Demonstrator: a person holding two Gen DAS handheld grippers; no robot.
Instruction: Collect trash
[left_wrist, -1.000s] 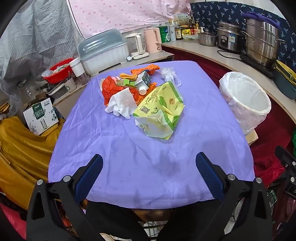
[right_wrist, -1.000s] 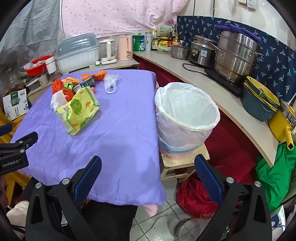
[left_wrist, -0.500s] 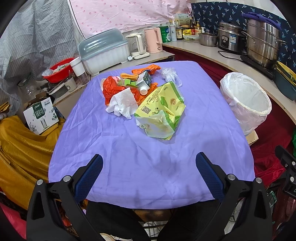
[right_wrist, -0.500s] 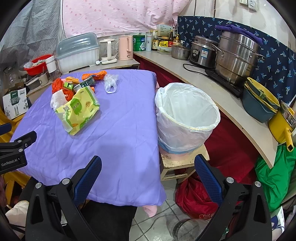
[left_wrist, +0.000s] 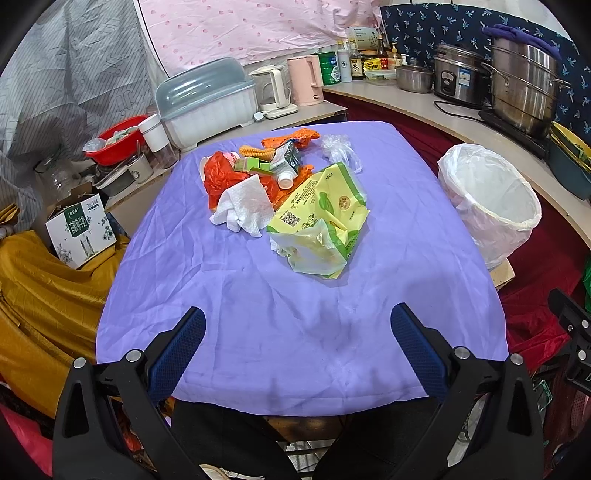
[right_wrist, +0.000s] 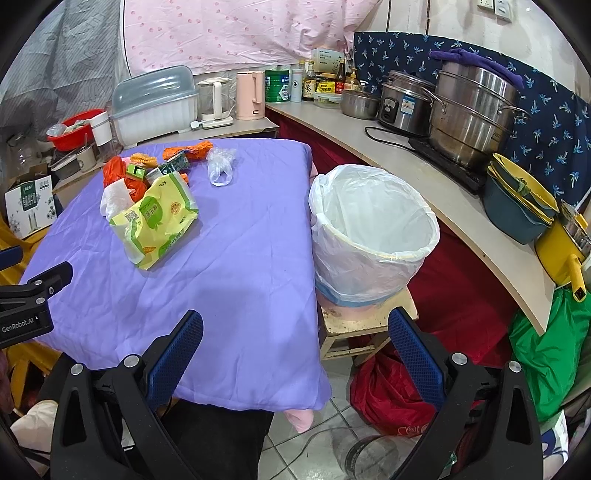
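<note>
Item: yellow-green wrapper (left_wrist: 321, 218), nearest piece of the trash pile (left_wrist: 266, 177), mid-table (left_wrist: 295, 332), long axis running away and rightward. I see it straight ahead of my left hand-held gripper (left_wrist: 297, 341), which is nearer; from the right hand-held gripper (right_wrist: 295, 343) it lies far left. Both spread wide, empty. Bin (right_wrist: 373, 225) stands off the table's right edge.

Trash pile (left_wrist: 284, 192) on table (left_wrist: 295, 332) far half; lined bin (right_wrist: 373, 229) on stool (right_wrist: 362, 321) right of table; counter (right_wrist: 443, 206) behind bin.
</note>
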